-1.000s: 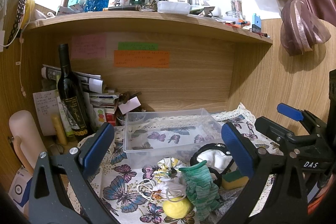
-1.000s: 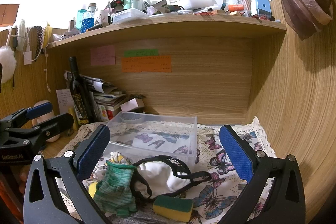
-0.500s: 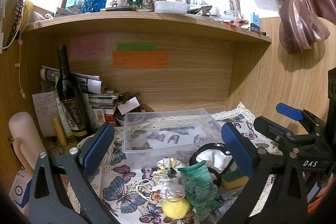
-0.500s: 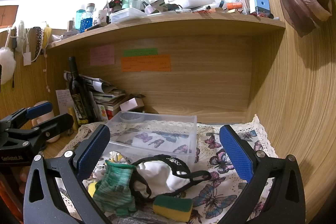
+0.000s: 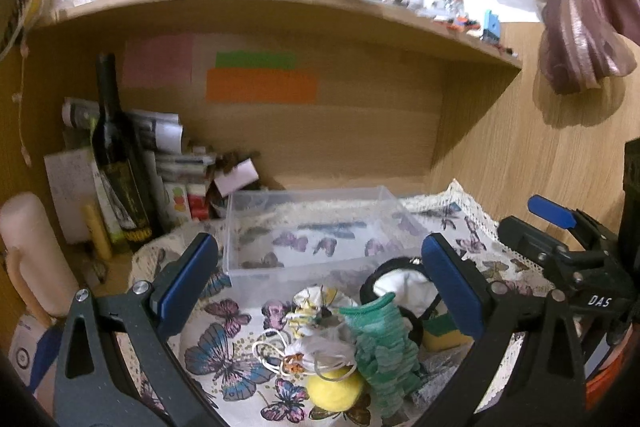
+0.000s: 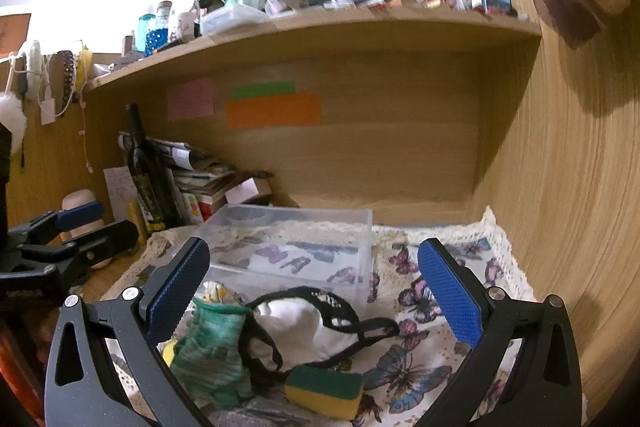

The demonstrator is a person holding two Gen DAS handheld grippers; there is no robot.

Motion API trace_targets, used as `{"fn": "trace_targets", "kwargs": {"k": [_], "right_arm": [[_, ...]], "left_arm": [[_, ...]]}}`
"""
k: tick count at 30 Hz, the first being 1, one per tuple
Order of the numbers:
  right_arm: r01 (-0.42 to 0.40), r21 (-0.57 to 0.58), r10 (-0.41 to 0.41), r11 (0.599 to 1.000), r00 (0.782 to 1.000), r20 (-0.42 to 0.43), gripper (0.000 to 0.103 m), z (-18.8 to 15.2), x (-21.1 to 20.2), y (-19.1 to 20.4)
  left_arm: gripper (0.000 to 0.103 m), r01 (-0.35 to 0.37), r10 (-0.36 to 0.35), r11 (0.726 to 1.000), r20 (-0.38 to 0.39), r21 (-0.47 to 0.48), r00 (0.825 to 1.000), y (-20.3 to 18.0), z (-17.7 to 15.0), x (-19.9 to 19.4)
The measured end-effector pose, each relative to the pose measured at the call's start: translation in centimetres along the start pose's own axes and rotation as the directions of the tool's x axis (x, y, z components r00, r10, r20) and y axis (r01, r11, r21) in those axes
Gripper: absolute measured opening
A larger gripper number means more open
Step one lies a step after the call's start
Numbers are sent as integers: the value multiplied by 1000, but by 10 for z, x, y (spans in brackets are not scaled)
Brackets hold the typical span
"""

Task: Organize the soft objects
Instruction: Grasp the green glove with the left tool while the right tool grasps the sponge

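Note:
A pile of soft things lies on the butterfly cloth [image 5: 224,347] in front of an empty clear plastic box [image 5: 316,231] [image 6: 296,247]. In it are a green knit glove [image 5: 384,351] [image 6: 212,351], a white cloth with black straps [image 6: 304,327] [image 5: 404,283], a yellow-green sponge [image 6: 324,389] [image 5: 440,335], a yellow ball [image 5: 334,389] and a small white pouch with cords [image 5: 316,339]. My left gripper [image 5: 320,275] is open and empty above the pile. My right gripper [image 6: 312,279] is open and empty above the white cloth.
A dark wine bottle [image 5: 118,163] [image 6: 146,171], stacked papers and small boxes [image 5: 180,171] stand at the back left. A cream cylinder [image 5: 32,251] is at far left. A cluttered wooden shelf [image 5: 256,7] overhangs. A wooden wall [image 6: 580,187] closes the right side.
Both views have shifted slightly and the current frames are motion-blurred. Both grippers stay open and the objects have not moved.

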State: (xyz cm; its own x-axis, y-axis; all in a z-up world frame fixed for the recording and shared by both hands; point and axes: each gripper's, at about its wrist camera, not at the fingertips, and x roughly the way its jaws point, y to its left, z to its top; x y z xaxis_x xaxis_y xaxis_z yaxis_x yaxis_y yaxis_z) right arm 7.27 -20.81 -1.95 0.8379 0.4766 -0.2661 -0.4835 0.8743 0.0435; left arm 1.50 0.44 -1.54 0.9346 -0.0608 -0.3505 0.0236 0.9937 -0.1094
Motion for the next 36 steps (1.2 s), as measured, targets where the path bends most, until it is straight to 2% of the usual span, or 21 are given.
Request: {"fn": "trace_targets", "kwargs": {"k": [4, 8, 10, 14, 16, 21, 22, 24, 25, 26, 30, 31, 32, 36], "right_arm": [[-1, 27, 2, 1000, 998, -59, 103, -11, 10, -12], [20, 53, -11, 998, 987, -158, 103, -34, 24, -26], [23, 71, -7, 997, 978, -208, 103, -45, 31, -31], [28, 103, 4, 994, 955, -298, 103, -66, 37, -39], [23, 121, 18, 992, 946, -324, 103, -73, 38, -42], [-9, 149, 64, 989, 927, -369, 101, -84, 43, -40], [-15, 147, 69, 989, 925, -374, 100, -86, 44, -38], [-33, 141, 84, 989, 921, -379, 96, -87, 45, -35], [-49, 143, 100, 989, 920, -380, 90, -88, 46, -33], [-64, 139, 114, 988, 915, -387, 86, -89, 49, -30], [-116, 149, 172, 982, 877, -448, 72, -98, 62, -22], [-106, 145, 161, 984, 875, -457, 63, -100, 64, -21], [-90, 134, 142, 987, 877, -458, 60, -101, 65, -21], [-88, 177, 157, 980, 889, -430, 58, -97, 60, -32]], "left_arm": [[103, 12, -14, 1000, -69, -22, 998, 2, -12, 17], [102, 40, -42, 999, -135, -14, 990, -9, -26, 31], [89, 54, -54, 999, -167, -4, 984, -17, -32, 38], [85, 84, -82, 996, -220, -4, 972, -25, -43, 49], [75, 98, -96, 995, -241, -3, 966, -29, -47, 54], [64, 126, -123, 992, -283, -6, 951, -33, -53, 67], [58, 133, -129, 991, -291, -7, 948, -34, -54, 70], [48, 147, -140, 989, -311, -1, 940, -35, -58, 75], [40, 153, -144, 988, -322, 2, 936, -36, -61, 77], [37, 155, -146, 988, -327, 4, 934, -36, -61, 79], [15, 158, -147, 987, -318, 7, 937, -35, -60, 76], [12, 161, -152, 987, -311, 3, 938, -33, -59, 74], [11, 162, -153, 987, -304, 2, 940, -32, -57, 71], [8, 160, -155, 987, -252, 0, 955, -27, -44, 57]]}}
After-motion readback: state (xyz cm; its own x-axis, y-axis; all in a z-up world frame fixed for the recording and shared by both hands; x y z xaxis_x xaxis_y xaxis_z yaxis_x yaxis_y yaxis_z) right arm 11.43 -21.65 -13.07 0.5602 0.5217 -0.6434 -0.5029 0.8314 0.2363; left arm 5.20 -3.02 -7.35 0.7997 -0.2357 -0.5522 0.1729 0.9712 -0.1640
